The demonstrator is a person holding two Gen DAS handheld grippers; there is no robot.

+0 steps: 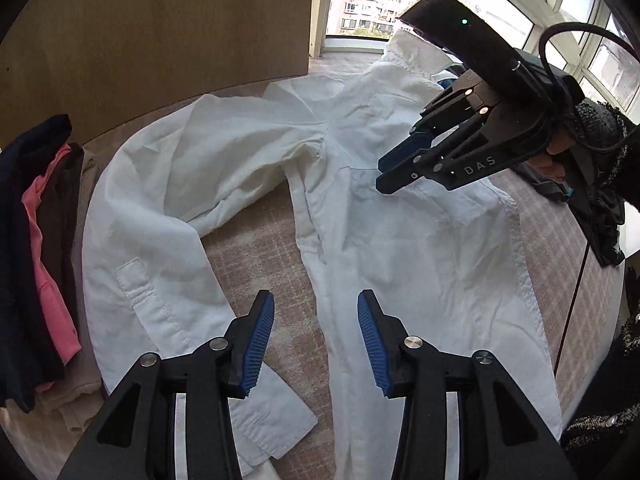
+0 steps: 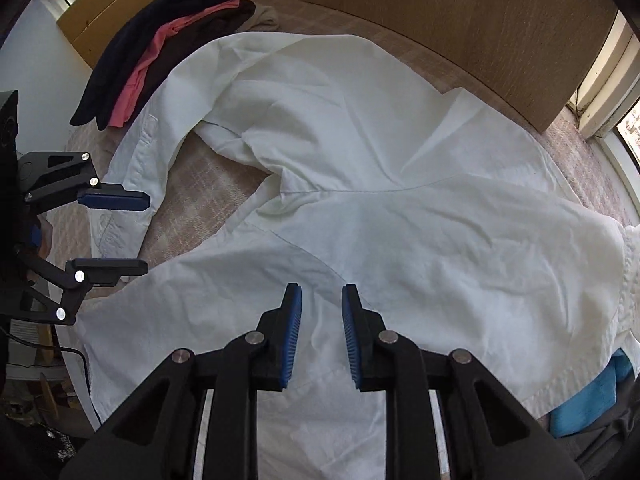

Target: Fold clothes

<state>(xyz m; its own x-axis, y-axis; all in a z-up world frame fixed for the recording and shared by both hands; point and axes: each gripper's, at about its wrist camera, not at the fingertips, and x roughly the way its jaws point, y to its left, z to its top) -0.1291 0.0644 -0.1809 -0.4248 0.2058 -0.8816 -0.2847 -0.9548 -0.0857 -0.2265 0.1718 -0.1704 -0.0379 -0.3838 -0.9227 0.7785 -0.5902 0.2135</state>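
A white long-sleeved shirt (image 1: 400, 240) (image 2: 380, 208) lies spread on a pink checked cover (image 1: 256, 248). Its collar (image 1: 408, 60) points towards the window. One sleeve (image 1: 160, 200) bends outward, and its cuff (image 1: 280, 412) rests close under my left gripper. My left gripper (image 1: 316, 340) (image 2: 147, 234) hovers open over the gap between that sleeve and the shirt body, with nothing between its pads. My right gripper (image 2: 321, 332) (image 1: 380, 178) hangs above the shirt's chest, held by a hand in a dark tweed sleeve. Its pads stand a narrow gap apart and hold nothing.
A stack of dark navy, pink and brown clothes (image 1: 36, 240) (image 2: 160, 48) sits beside the sleeve. A wooden panel (image 1: 160, 20) (image 2: 440, 20) borders the far side. Dark garments (image 1: 600, 220) and a black cable (image 1: 572, 292) lie past the shirt's right edge. A blue cloth (image 2: 588, 400) is near the collar.
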